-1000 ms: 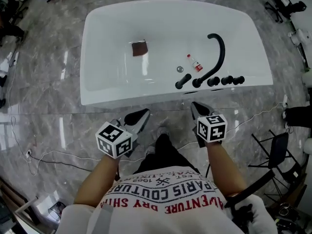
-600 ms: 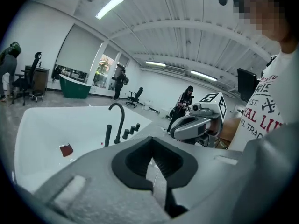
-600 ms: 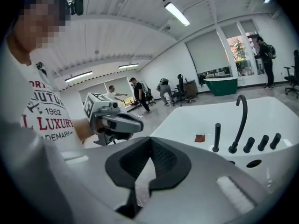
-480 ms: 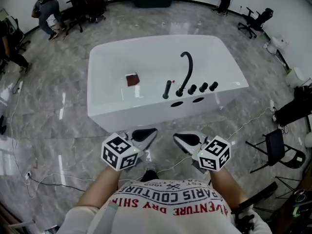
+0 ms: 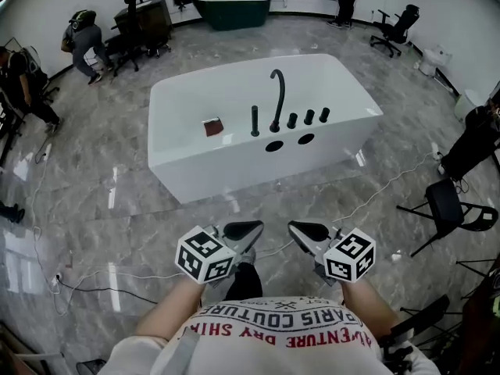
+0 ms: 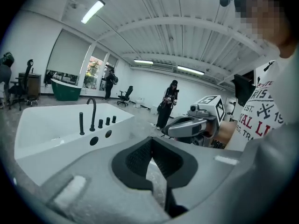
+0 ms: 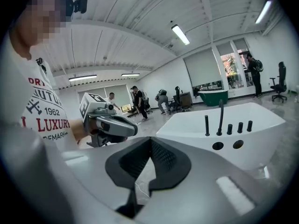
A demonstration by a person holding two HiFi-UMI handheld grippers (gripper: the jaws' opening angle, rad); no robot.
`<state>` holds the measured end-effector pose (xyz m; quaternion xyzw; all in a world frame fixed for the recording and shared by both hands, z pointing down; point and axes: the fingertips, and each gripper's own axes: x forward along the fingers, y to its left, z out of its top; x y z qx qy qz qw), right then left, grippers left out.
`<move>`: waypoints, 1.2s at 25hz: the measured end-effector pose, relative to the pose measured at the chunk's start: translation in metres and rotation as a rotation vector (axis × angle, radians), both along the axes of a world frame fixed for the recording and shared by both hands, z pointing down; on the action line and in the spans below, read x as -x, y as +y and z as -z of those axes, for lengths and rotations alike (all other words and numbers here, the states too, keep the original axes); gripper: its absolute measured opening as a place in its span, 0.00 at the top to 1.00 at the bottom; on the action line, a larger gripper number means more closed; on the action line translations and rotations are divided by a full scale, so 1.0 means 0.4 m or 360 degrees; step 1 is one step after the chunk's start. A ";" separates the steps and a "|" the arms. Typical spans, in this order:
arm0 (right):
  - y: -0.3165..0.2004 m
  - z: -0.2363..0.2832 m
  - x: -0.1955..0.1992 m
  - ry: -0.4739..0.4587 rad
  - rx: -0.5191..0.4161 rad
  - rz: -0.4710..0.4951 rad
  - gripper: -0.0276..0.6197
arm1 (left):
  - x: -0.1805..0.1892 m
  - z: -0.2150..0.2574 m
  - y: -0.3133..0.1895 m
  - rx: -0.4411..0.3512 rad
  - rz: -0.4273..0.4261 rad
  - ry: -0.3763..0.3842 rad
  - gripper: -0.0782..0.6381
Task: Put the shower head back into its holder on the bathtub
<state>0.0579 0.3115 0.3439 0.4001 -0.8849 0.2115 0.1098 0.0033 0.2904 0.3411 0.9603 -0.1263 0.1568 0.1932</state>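
The white bathtub (image 5: 234, 162) stands across the marble floor, well ahead of me. On its near rim a thin black shower head (image 5: 255, 121) stands upright beside the curved black faucet (image 5: 277, 92) and three black knobs (image 5: 309, 116). A reddish-brown square (image 5: 212, 126) lies inside the tub. My left gripper (image 5: 251, 228) and right gripper (image 5: 299, 229) hang side by side near my body, both shut and empty, far from the tub. The left gripper view shows the tub (image 6: 42, 129) and shower head (image 6: 81, 123). The right gripper view shows the tub (image 7: 261, 125) and shower head (image 7: 206, 125).
Two dark round holes (image 5: 273, 146) mark the tub's near side. A white cable (image 5: 375, 198) runs over the floor, and a black chair (image 5: 447, 205) stands at the right. Several people, office chairs and a green tub (image 5: 230, 6) are along the far wall.
The view has backed away from the bathtub, which now looks smaller and farther off. Both grippers have risen and drawn back with me, staying shut and empty.
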 end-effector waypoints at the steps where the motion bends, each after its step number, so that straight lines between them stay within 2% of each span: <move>1: 0.026 0.013 -0.007 -0.0006 -0.0015 -0.0020 0.95 | -0.001 0.018 0.026 -0.0030 -0.0002 -0.0002 0.89; 4: 0.093 0.056 0.006 -0.0043 -0.0045 -0.0022 0.95 | 0.014 0.071 0.095 -0.0104 0.0016 0.0024 0.89; 11: 0.201 0.099 0.039 -0.0037 -0.0106 0.0017 0.95 | 0.034 0.111 0.217 -0.0162 0.0030 0.0042 0.89; 27: 0.258 0.113 0.071 -0.0057 -0.0144 0.0064 0.95 | 0.054 0.114 0.274 -0.0172 0.0075 0.0064 0.89; 30: 0.263 0.117 0.062 -0.0012 -0.0167 0.0059 0.95 | 0.043 0.117 0.283 -0.0180 0.0073 0.0061 0.89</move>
